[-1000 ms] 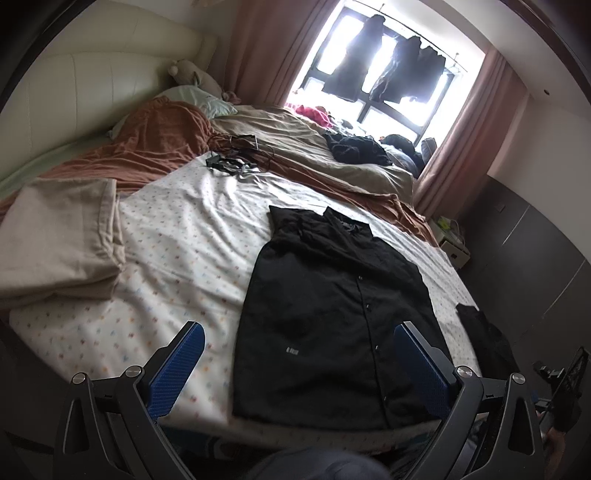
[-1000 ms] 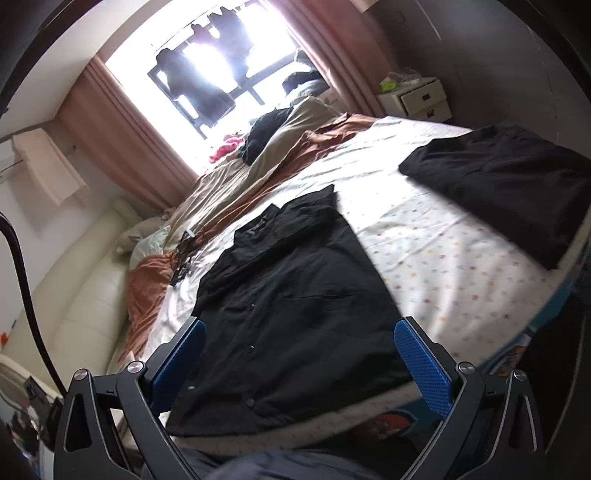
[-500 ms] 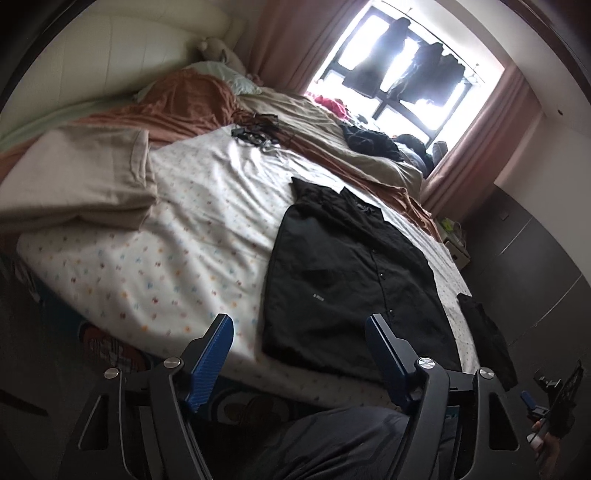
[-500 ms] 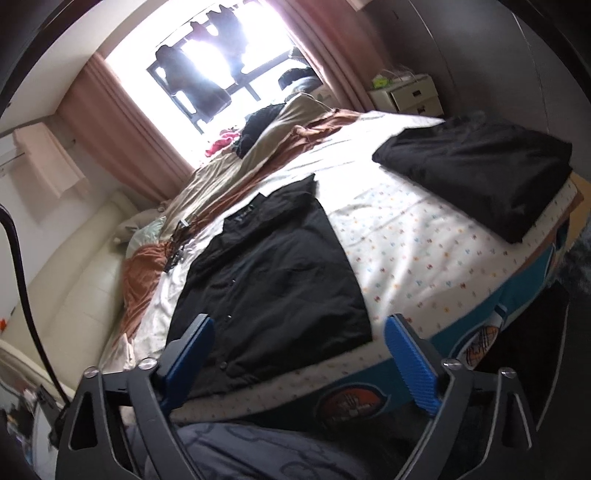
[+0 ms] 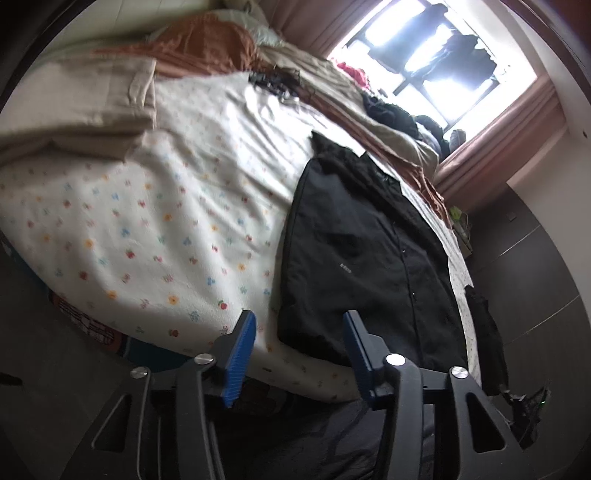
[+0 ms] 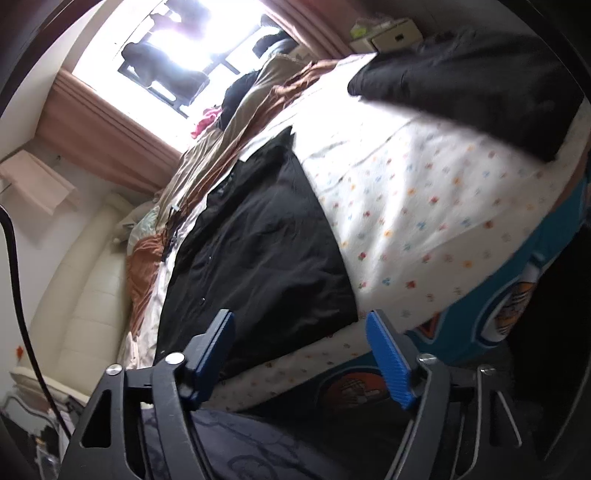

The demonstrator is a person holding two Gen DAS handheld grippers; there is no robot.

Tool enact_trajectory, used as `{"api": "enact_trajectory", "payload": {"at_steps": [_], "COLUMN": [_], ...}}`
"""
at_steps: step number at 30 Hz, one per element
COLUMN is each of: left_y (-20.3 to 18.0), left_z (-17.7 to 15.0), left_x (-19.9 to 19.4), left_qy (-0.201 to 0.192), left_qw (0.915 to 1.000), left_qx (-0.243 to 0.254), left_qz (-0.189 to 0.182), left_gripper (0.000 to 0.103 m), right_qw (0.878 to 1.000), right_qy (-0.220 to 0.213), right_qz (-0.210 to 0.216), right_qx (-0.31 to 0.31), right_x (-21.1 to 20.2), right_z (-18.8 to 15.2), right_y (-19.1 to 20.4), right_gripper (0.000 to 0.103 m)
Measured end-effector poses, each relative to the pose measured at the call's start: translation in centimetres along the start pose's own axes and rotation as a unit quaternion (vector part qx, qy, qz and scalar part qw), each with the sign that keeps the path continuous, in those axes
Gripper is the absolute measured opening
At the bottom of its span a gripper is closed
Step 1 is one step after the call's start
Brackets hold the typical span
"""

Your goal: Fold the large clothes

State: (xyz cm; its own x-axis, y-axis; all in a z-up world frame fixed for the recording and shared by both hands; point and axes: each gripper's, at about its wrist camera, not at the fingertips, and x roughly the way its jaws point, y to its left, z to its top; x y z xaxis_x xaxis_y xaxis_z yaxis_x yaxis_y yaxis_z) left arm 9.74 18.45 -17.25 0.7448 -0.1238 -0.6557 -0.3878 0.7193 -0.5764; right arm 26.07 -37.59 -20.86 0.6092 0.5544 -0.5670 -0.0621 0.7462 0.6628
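A black button-up jacket (image 5: 362,251) lies flat on the white flower-print bed sheet (image 5: 155,229), hem toward me; in the right wrist view the jacket (image 6: 258,254) fills the middle. My left gripper (image 5: 299,332) hangs low before the hem's left corner, jaws closing, with nothing pressed between the blue pads. My right gripper (image 6: 301,332) is before the hem's right corner, jaws also closing, pads apart and off the cloth.
A folded beige cloth (image 5: 74,107) lies at the bed's left. A folded black garment (image 6: 480,81) sits at the right corner. Rumpled brown and beige bedding (image 5: 351,107) lies toward the window. The mattress's teal printed side (image 6: 498,325) faces me. A nightstand (image 6: 391,35) stands beyond.
Both grippers have dropped from above the bed to the level of its near edge, and both pairs of jaws have narrowed. The jacket has not moved.
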Motion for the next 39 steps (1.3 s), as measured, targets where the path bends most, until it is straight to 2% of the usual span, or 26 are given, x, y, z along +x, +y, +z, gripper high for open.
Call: {"api": "enact_trajectory", "payload": {"at_steps": [5, 8, 18, 22, 27, 30, 33, 35, 39], "left_y": [0.4, 0.4, 0.9, 1.4, 1.7, 1.8, 1.8, 1.6, 1.1], "left_z": [-0.4, -0.2, 0.0, -0.1, -0.9, -1.1, -0.9, -0.7, -0.3], "left_x": [2.8, 4.2, 6.8, 6.8, 6.4, 6.3, 6.3, 6.3, 6.6], "left_qy": [0.027, 0.037, 0.062, 0.064, 0.075, 0.076, 0.068, 0.063, 0.058], "left_qw": [0.9995, 0.9992, 0.9976, 0.9963, 0.9926, 0.9901, 0.9872, 0.9871, 0.9894], "left_qx": [-0.010, -0.012, -0.030, -0.050, -0.067, -0.080, -0.095, -0.093, -0.084], "left_qz": [-0.015, -0.007, -0.013, -0.029, -0.067, -0.087, -0.109, -0.114, -0.104], "left_gripper": [0.049, 0.049, 0.049, 0.049, 0.049, 0.049, 0.049, 0.049, 0.049], "right_qw": [1.000, 1.000, 0.999, 0.996, 0.993, 0.987, 0.975, 0.977, 0.986], "right_qy": [0.013, 0.019, 0.016, 0.033, 0.039, 0.029, 0.008, 0.006, 0.026], "right_qz": [0.007, 0.006, 0.014, 0.060, 0.095, 0.144, 0.206, 0.199, 0.146], "right_qx": [0.010, 0.013, 0.032, 0.052, 0.063, 0.070, 0.085, 0.082, 0.080], "right_x": [3.0, 4.2, 5.9, 6.3, 6.4, 5.6, 4.7, 4.7, 6.4], "right_z": [0.3, 0.6, 1.3, 0.6, -0.2, -0.5, -0.6, -0.6, -1.0], "right_y": [-1.0, -1.5, -3.3, -3.7, -3.8, -3.8, -4.0, -3.8, -4.0], "right_gripper": [0.070, 0.070, 0.070, 0.070, 0.070, 0.070, 0.070, 0.070, 0.070]}}
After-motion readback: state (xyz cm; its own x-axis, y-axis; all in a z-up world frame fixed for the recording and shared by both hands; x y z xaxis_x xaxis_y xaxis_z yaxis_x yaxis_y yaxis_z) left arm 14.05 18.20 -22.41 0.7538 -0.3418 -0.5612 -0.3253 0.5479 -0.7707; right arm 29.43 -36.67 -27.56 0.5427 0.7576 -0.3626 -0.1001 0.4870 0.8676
